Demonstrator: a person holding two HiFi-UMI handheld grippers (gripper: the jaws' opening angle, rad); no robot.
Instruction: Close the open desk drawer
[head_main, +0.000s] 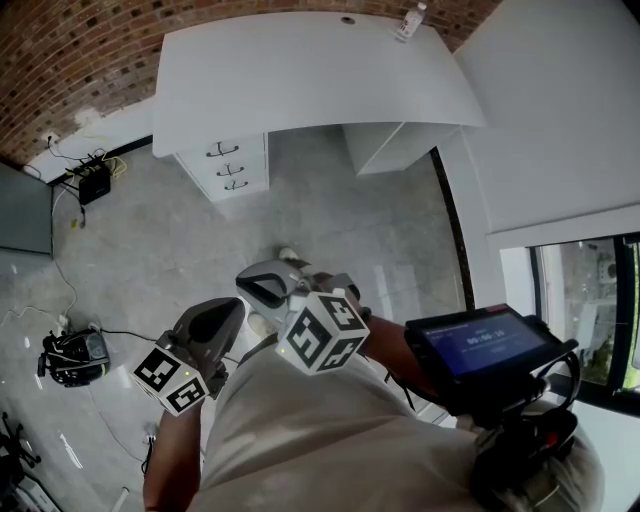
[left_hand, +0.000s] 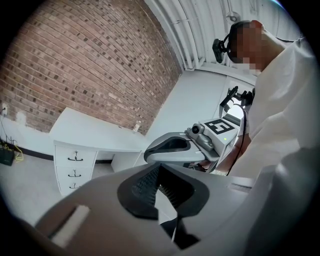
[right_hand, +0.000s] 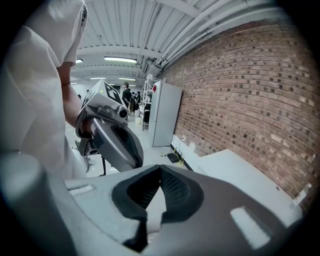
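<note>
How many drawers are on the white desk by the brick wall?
3, stacked under the desk at its left end in the head view: top drawer, middle drawer, bottom drawer. None appear hidden.

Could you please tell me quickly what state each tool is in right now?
Left tool: closed, tips together, holding nothing.
Right tool: closed, tips together, holding nothing.

Open floor (head_main: 330, 220) reaches the 3 desk drawers (head_main: 228, 166); a black box (head_main: 93, 182) sits left.
</note>
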